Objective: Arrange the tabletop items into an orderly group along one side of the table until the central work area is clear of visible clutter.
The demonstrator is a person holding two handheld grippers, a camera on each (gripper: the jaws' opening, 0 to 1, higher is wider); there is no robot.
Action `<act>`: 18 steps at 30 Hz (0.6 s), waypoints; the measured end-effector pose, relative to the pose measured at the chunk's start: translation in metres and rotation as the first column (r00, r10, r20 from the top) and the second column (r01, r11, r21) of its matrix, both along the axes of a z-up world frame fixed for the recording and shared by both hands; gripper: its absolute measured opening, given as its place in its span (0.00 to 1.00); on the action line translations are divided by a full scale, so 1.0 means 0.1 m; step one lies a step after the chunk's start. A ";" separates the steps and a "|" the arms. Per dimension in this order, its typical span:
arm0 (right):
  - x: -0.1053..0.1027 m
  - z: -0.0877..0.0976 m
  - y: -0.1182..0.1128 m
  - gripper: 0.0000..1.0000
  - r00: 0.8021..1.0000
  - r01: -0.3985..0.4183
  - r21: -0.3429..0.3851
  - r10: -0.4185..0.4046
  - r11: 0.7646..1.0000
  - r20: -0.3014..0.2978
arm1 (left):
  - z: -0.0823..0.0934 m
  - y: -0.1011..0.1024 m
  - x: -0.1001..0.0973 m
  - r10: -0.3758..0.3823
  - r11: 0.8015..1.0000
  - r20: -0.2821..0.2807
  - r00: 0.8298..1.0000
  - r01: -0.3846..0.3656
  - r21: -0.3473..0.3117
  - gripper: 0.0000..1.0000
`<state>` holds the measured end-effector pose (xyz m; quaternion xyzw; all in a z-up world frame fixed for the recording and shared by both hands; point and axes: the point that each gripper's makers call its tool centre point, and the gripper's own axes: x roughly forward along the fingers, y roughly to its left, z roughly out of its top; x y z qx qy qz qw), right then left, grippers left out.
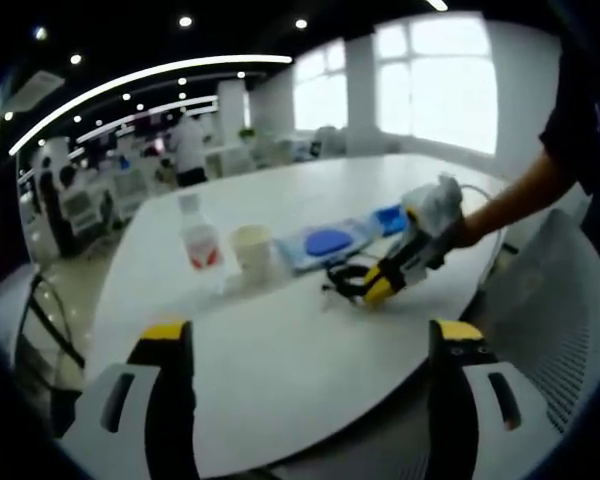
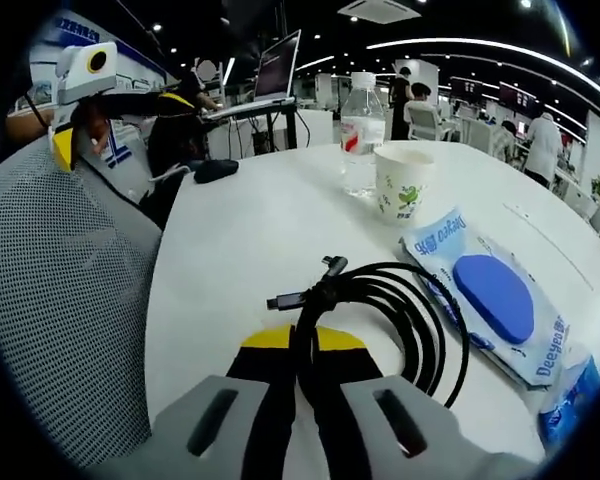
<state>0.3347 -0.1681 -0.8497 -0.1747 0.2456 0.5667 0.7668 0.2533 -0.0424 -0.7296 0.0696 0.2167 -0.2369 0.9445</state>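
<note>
The right gripper (image 2: pixel 298 352) is clenched on the coiled black cable (image 2: pixel 400 310), probably to drag it toward the row just ahead: wet-wipes pack (image 2: pixel 485 300), paper cup (image 2: pixel 402 182), then water bottle (image 2: pixel 361 130). The left gripper (image 1: pixel 310 345) hovers released, well back from the table's (image 1: pixel 280 370) edge, probably waiting.

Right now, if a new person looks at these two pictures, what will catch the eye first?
Probably the right gripper, its jaws shut on a coiled black cable lying on the white table. Beside the coil lies a wipes pack with a blue lid; beyond it stand a paper cup and a water bottle.
</note>
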 end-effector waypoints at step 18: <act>-0.02 0.38 -0.06 0.03 0.999 0.022 0.049 -0.024 0.999 0.045 | 0.03 0.00 0.01 0.003 1.000 0.019 1.000 -0.002 -0.013 0.96</act>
